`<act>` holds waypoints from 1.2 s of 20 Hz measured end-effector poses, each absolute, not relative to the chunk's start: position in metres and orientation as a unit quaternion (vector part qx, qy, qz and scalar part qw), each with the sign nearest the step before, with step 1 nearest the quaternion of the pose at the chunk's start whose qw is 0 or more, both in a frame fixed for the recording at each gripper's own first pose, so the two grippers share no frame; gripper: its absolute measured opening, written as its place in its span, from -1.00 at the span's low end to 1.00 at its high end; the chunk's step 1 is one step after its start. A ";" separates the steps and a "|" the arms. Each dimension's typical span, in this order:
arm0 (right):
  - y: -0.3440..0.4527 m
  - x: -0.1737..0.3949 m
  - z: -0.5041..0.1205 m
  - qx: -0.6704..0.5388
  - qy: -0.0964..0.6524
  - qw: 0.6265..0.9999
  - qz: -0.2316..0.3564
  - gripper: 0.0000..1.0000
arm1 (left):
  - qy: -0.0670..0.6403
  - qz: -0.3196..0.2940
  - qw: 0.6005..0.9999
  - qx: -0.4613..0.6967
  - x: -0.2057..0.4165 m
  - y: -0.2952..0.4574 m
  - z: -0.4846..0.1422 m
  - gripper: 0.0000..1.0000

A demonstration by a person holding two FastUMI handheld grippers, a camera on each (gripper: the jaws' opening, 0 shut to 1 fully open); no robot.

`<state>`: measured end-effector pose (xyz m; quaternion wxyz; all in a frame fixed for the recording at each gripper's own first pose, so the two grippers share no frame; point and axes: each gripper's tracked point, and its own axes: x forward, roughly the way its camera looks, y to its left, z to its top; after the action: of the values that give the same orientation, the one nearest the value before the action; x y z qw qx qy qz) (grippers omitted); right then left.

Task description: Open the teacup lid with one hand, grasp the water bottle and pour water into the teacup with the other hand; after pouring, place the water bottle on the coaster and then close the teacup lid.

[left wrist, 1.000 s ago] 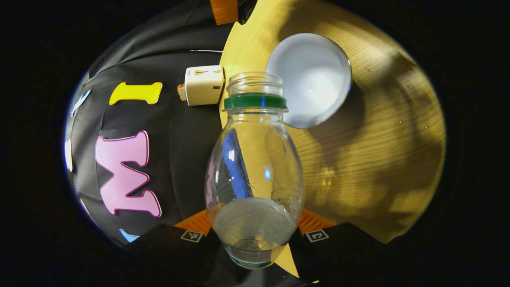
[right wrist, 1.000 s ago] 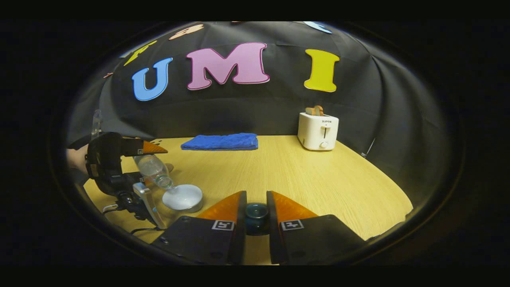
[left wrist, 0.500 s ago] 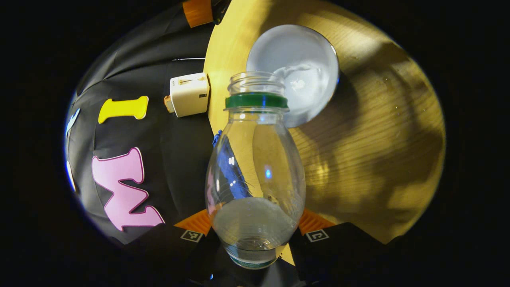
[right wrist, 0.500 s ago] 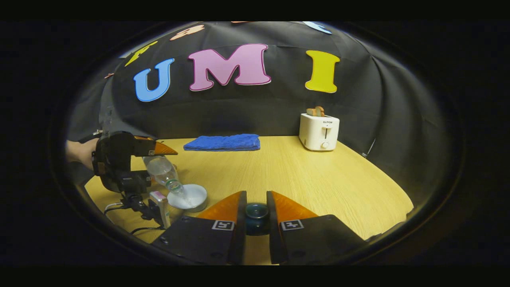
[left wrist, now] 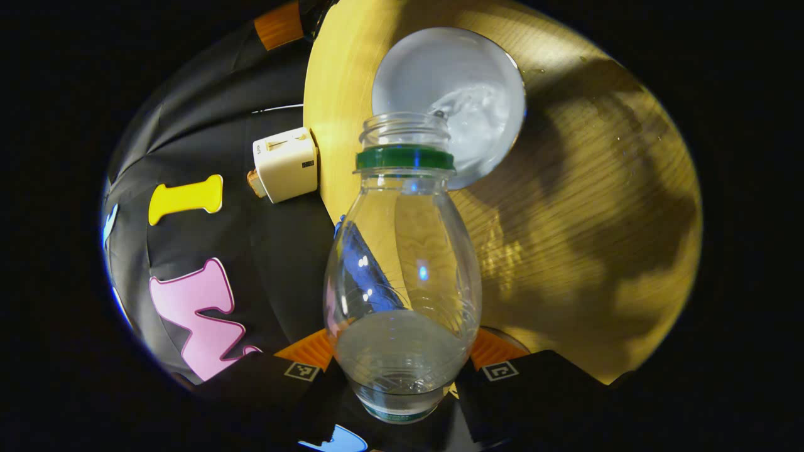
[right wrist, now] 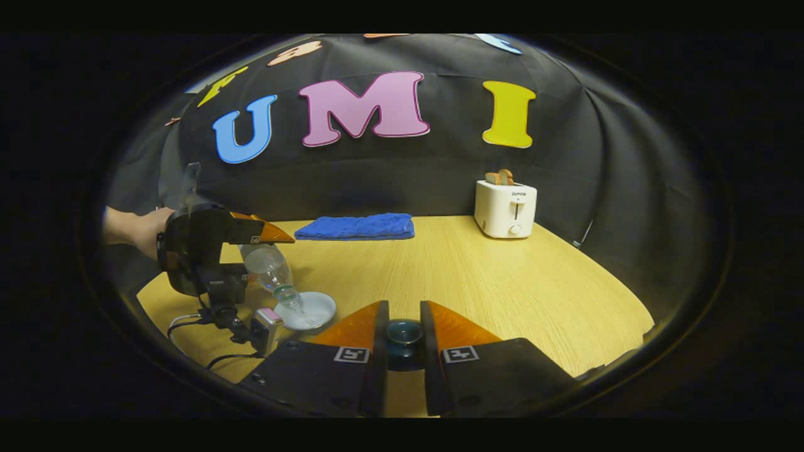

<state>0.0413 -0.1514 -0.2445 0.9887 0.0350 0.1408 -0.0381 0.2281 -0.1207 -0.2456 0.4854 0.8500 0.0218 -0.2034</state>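
Clear plastic, with a green ring under its open mouth, the water bottle [left wrist: 402, 263] is lying tipped forward and downward between the left gripper [left wrist: 402, 376] fingers, which are pressing on its lower body from both sides. Water is pooling at the bottle's base end and is streaming from the mouth into the white teacup [left wrist: 449, 103] sitting on the wooden table [left wrist: 597, 238] just below. In the right gripper view, the same bottle [right wrist: 271, 271] is slanting down over the teacup [right wrist: 311, 311], with a hand [right wrist: 147, 229] gripping the left gripper's body. The right gripper [right wrist: 404, 336] is holding its fingers narrow, both clamping the dark teal lid knob [right wrist: 404, 333] above the table. A white toaster [right wrist: 505, 210] and blue towel [right wrist: 355, 226] are standing near the wall.
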 end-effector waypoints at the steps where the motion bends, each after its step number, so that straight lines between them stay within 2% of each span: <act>1: -0.151 0.041 -0.246 0.037 0.143 0.988 -0.037 -0.45 | 0.019 -0.204 0.479 0.854 0.229 -0.121 -0.244 0.55; 2: -0.150 0.039 -0.247 0.038 0.144 0.988 -0.037 -0.54 | 0.020 -0.205 0.471 0.858 0.231 -0.120 -0.242 0.56; 3: -0.150 0.040 -0.247 0.038 0.145 0.988 -0.037 -0.45 | 0.025 -0.208 0.460 0.863 0.233 -0.119 -0.242 0.56; 5: -0.150 0.039 -0.247 0.038 0.146 0.988 -0.035 -0.54 | 0.027 -0.215 0.432 0.875 0.235 -0.121 -0.239 0.56; 6: -0.150 0.040 -0.247 0.038 0.145 0.988 -0.034 -0.45 | 0.025 -0.217 0.422 0.880 0.234 -0.123 -0.237 0.56; 9: -0.149 0.040 -0.244 0.038 0.142 0.989 -0.032 -0.45 | 0.010 -0.215 0.396 0.892 0.233 -0.126 -0.231 0.56; 10: -0.149 0.039 -0.243 0.039 0.140 0.989 -0.033 -0.36 | 0.005 -0.215 0.389 0.896 0.231 -0.127 -0.231 0.56; 11: -0.149 0.039 -0.241 0.041 0.138 0.989 -0.033 -0.45 | 0.000 -0.219 0.382 0.898 0.228 -0.128 -0.232 0.56; 12: -0.150 0.038 -0.240 0.042 0.137 0.989 -0.034 -0.46 | -0.001 -0.219 0.374 0.901 0.227 -0.128 -0.233 0.56; 13: -0.151 0.037 -0.241 0.044 0.138 0.989 -0.035 -0.55 | -0.003 -0.217 0.369 0.904 0.225 -0.128 -0.230 0.56; 24: -0.163 0.016 -0.233 0.063 0.135 0.988 -0.047 -0.55 | -0.020 -0.205 0.321 0.924 0.217 -0.121 -0.221 0.56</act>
<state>0.0161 -0.1634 -0.2334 0.9877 0.0633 0.1350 -0.0469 0.2168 -0.1214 -0.2209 0.3211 0.9243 -0.0201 -0.2052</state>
